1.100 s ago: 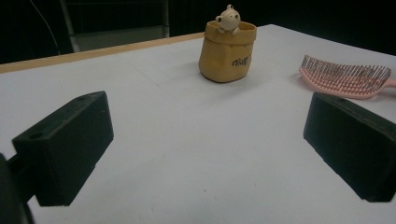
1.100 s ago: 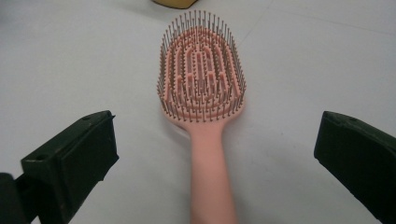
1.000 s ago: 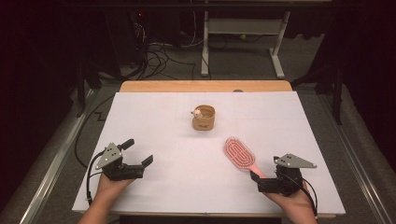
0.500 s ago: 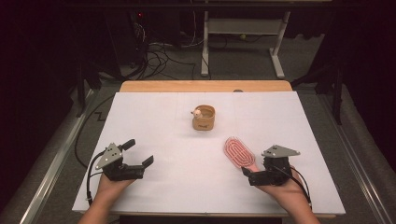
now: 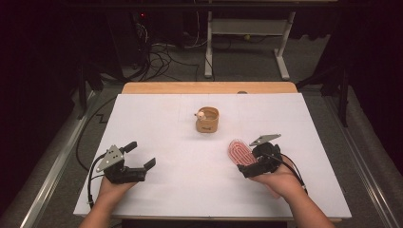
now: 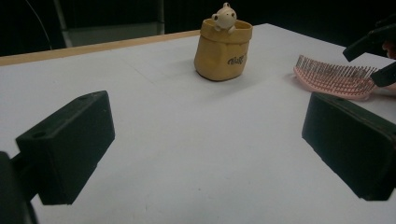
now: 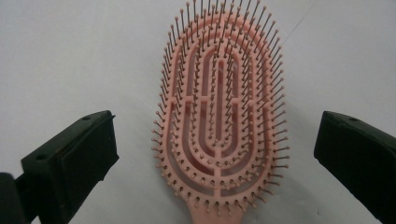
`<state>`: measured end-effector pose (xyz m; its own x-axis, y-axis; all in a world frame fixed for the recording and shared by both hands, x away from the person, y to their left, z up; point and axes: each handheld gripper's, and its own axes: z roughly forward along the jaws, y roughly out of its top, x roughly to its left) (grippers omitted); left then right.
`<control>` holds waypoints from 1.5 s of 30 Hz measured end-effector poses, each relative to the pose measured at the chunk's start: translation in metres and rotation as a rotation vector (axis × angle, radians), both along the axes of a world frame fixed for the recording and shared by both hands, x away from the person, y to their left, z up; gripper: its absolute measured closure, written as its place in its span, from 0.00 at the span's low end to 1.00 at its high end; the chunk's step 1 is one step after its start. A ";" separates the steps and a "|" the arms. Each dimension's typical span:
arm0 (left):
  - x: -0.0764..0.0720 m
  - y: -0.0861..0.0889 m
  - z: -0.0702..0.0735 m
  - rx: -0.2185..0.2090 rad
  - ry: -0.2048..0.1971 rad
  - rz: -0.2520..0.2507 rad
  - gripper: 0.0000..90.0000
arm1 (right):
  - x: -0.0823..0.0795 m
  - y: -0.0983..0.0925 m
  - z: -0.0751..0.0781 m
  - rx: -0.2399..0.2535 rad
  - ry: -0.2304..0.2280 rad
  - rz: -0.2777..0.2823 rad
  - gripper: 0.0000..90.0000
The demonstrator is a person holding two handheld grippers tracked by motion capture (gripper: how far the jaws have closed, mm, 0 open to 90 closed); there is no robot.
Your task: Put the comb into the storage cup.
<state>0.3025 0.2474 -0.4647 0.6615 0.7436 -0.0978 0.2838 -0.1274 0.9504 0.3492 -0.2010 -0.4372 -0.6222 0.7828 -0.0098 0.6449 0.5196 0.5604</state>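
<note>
1. The worktop (image 5: pixel 157 118) was the biggest thing. It was white and flat, with a strip of bare wood along its far edge. Every place below is told from the little pot.
2. The left gripper (image 5: pixel 142 156) sat on the worktop, well apart from the pot, on the near left side of it. A hand held it from behind. Its fingers (image 6: pixel 70 144) were spread wide with nothing between them. In the left gripper view they pointed toward the pot, with bare white worktop in the gap.
3. The right gripper (image 5: pixel 247 164) was on the near right side of the pot, closer to it than the left gripper was. A hand held it too. Its fingers (image 7: pixel 74 158) were spread wide, one on each side of the brush, and they did not touch it.
4. The pink hairbrush (image 5: pixel 239 152) lay flat on the worktop, near the pot, on its near right side. Its bristles pointed up. In the right gripper view the oval head (image 7: pixel 219 116) sat in the middle of the gap, and the handle ran down out of sight.
5. The little pot (image 5: pixel 207 120) stood upright in the middle of the worktop, toward the far side. It was tan like a small sack, with dark writing on its side.
6. A tiny pale animal figure (image 6: pixel 224 16) peeked over the pot's rim.
</note>
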 end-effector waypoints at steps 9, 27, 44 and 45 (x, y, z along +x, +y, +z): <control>0.000 0.001 0.000 -0.002 0.004 0.002 0.04 | 0.016 0.010 -0.002 -0.050 0.085 0.025 0.00; 0.000 0.001 0.000 -0.001 -0.009 0.015 0.04 | 0.037 0.019 -0.009 -0.095 0.186 0.042 0.03; 0.000 0.003 -0.001 -0.007 -0.013 0.021 0.04 | 0.046 0.028 -0.013 -0.177 0.212 0.067 0.07; 0.000 0.003 -0.001 -0.008 -0.012 0.021 0.04 | 0.046 0.029 -0.013 -0.180 0.218 0.061 0.07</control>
<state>0.3024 0.2500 -0.4652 0.6469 0.7565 -0.0956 0.2748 -0.1143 0.9547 0.3954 -0.1718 -0.4504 -0.6706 0.7418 -0.0061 0.7046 0.6396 0.3072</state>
